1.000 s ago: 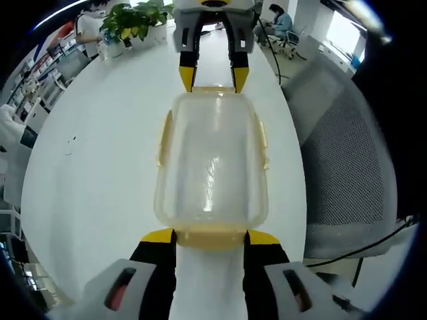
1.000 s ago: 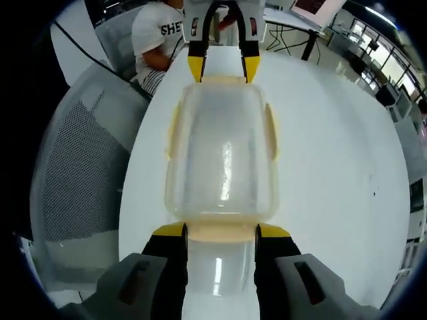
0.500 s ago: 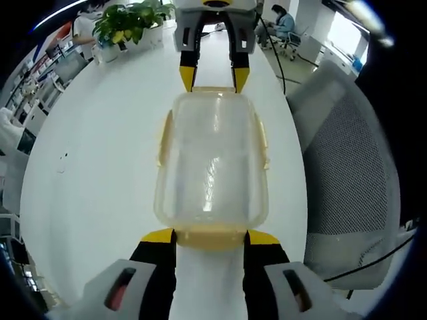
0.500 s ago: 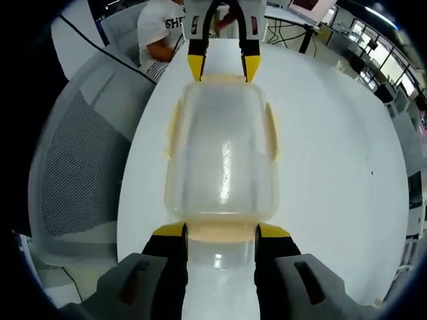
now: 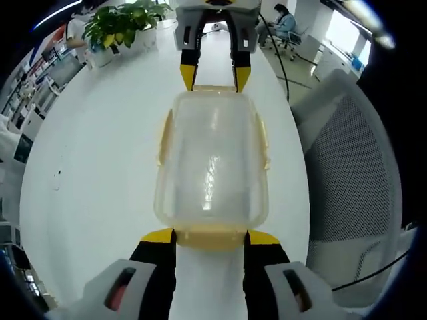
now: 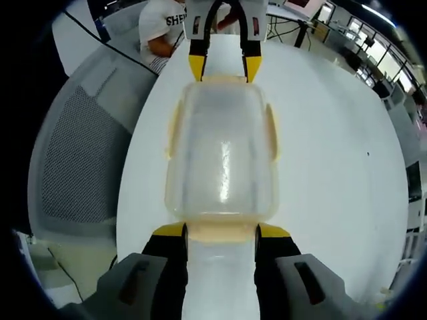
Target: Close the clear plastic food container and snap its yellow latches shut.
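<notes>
The clear plastic container (image 5: 212, 163) with its lid on lies lengthwise between both grippers over the white table (image 5: 100, 133). My left gripper (image 5: 210, 237) is shut on the pale yellow latch at the near end (image 5: 211, 238). My right gripper (image 5: 214, 79) grips the far end latch. In the right gripper view the container (image 6: 221, 150) runs from my right gripper (image 6: 221, 231) up to the left gripper (image 6: 223, 70). Pale yellow side latches (image 5: 163, 137) (image 6: 271, 133) lie along the long sides; whether they are snapped down I cannot tell.
A grey mesh chair (image 5: 353, 173) (image 6: 73, 153) stands close beside the table's edge. A potted plant (image 5: 120, 27) sits at the table's far end. One person in a white shirt (image 6: 160, 27) sits behind the table, another person (image 5: 280, 20) further off.
The background has shifted a little in both views, so the cameras moved. The container and both grippers keep the same position relative to each other.
</notes>
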A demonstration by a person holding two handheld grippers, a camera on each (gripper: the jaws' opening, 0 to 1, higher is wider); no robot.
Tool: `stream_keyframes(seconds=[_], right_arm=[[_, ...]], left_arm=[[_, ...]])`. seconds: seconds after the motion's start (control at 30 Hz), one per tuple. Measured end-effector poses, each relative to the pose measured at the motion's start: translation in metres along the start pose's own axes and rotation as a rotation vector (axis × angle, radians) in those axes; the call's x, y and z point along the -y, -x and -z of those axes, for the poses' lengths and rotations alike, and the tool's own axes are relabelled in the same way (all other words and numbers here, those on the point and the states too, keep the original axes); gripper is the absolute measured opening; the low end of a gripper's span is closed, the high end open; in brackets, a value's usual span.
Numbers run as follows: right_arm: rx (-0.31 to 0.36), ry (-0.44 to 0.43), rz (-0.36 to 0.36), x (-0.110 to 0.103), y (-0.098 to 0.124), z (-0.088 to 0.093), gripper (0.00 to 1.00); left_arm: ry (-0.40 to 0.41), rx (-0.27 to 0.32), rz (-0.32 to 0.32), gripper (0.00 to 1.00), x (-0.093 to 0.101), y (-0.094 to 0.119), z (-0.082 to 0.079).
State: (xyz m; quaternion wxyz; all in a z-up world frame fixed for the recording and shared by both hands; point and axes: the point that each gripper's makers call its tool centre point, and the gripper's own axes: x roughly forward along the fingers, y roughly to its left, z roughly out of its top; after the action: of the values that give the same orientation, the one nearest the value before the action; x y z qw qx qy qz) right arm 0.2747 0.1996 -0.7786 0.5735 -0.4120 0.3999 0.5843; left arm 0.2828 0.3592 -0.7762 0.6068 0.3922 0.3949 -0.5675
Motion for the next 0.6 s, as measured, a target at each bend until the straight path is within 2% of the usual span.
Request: stream_keyframes(seconds=[0.33,0.6], right_arm=[[-0.012,-0.013,0.005,-0.002,0.008,0.031,0.35],[-0.014,-0.019,0.008,0.0,0.007,0.036,0.35]], left_arm=[[-0.012,0.018,0.013,0.34,0.001,-0.015,-0.028],[-0.015,0.013,0.011,0.34,-0.001,-0.02,-0.031]])
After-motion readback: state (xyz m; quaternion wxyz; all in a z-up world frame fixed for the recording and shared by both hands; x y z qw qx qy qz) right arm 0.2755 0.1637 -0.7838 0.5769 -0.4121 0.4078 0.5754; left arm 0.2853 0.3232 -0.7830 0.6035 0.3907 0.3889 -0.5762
